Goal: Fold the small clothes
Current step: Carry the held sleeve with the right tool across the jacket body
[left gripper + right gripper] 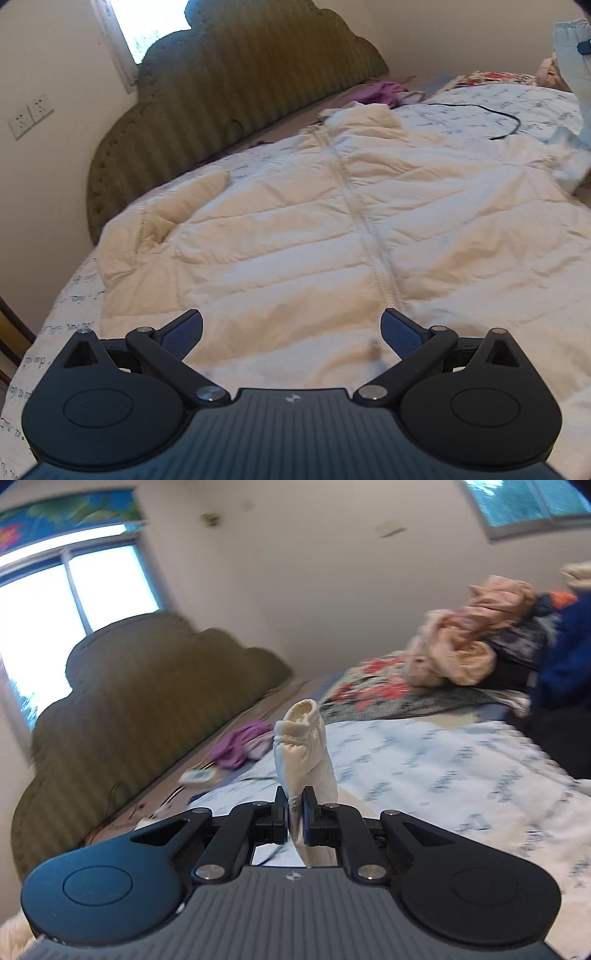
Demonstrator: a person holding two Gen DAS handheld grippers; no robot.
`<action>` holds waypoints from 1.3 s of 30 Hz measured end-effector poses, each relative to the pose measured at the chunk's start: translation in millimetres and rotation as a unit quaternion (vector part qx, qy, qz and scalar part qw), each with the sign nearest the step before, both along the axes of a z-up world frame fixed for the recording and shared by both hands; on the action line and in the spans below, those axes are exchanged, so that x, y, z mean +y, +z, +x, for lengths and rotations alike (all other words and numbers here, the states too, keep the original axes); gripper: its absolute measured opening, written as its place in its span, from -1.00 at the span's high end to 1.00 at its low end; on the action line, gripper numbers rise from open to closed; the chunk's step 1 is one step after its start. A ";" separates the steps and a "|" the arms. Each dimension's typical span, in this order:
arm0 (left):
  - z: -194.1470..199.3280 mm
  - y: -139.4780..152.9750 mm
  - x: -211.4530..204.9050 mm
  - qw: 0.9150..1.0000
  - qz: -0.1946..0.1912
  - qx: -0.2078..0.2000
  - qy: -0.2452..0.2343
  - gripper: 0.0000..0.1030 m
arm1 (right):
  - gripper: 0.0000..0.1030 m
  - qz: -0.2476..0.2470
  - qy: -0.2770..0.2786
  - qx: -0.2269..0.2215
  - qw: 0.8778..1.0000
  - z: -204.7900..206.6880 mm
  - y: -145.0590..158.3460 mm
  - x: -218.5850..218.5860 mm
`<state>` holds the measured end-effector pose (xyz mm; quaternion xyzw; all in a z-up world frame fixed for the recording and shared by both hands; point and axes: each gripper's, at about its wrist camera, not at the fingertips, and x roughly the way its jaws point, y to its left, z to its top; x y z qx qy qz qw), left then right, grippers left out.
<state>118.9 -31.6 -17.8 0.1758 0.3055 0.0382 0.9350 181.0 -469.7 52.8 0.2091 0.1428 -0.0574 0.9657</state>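
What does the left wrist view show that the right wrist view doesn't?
Left wrist only: the open left gripper over the cream jacket spread flat, zipper up, and a black cable.
Right wrist only: the right gripper shut on the sleeve, the cuff standing up, and a pile of clothes.
Both: the green headboard, purple garment and printed bedspread.
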 end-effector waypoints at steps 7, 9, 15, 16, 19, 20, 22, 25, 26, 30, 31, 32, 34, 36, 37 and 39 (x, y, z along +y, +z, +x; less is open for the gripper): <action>18.0 -32.5 15.5 0.999 -0.019 0.009 0.025 -1.00 | 0.75 -0.067 0.111 0.021 0.991 29.5 2.2 128.6; 15.6 -36.1 14.3 1.000 -0.020 -0.002 0.019 -1.00 | 0.75 -0.082 0.138 0.029 0.987 34.0 -2.2 163.6; 20.9 -40.4 30.9 0.996 -0.089 0.016 0.022 -1.00 | 0.76 -0.082 0.190 0.056 0.977 42.3 -20.2 229.7; 21.8 -40.7 33.9 0.994 -0.102 0.020 0.023 -1.00 | 0.76 -0.082 0.195 0.060 0.975 43.9 -23.1 237.2; 21.8 -42.1 36.3 0.993 -0.115 0.024 0.024 -1.00 | 0.76 -0.090 0.211 0.071 0.971 45.9 -30.1 259.0; 21.3 -42.3 35.6 0.993 -0.113 0.023 0.024 -1.00 | 0.76 -0.095 0.215 0.074 0.969 46.6 -32.5 265.2; 20.6 -42.6 35.1 0.993 -0.113 0.023 0.024 -1.00 | 0.76 -0.107 0.223 0.077 0.966 48.2 -34.8 277.2; 20.1 -42.2 35.5 0.993 -0.115 0.023 0.024 -1.00 | 0.75 -0.117 0.232 0.081 0.962 51.5 -37.6 292.4; 20.2 -41.9 35.6 0.993 -0.115 0.023 0.024 -1.00 | 0.75 -0.117 0.235 0.084 0.961 53.1 -38.6 297.4; 20.3 -41.8 35.6 0.993 -0.114 0.023 0.025 -1.00 | 0.75 -0.112 0.254 0.094 0.956 60.7 -41.7 318.3; 20.2 -41.9 35.5 0.993 -0.114 0.023 0.025 -1.00 | 0.75 -0.114 0.259 0.095 0.954 62.0 -41.8 323.9; 20.3 -41.8 35.6 0.993 -0.114 0.023 0.025 -1.00 | 0.75 -0.115 0.266 0.097 0.952 64.9 -41.9 331.1; 19.9 -41.8 34.8 0.993 -0.113 0.023 0.025 -1.00 | 0.75 -0.120 0.280 0.098 0.947 68.3 -40.7 344.0; 19.9 -41.9 34.5 0.993 -0.112 0.023 0.025 -1.00 | 0.75 -0.129 0.296 0.098 0.941 73.8 -38.3 358.6; 20.0 -41.9 34.6 0.993 -0.112 0.024 0.025 -1.00 | 0.75 -0.133 0.303 0.097 0.939 75.5 -37.1 365.1; 20.1 -41.9 34.6 0.993 -0.112 0.024 0.025 -1.00 | 0.75 -0.136 0.317 0.096 0.934 79.0 -34.1 377.8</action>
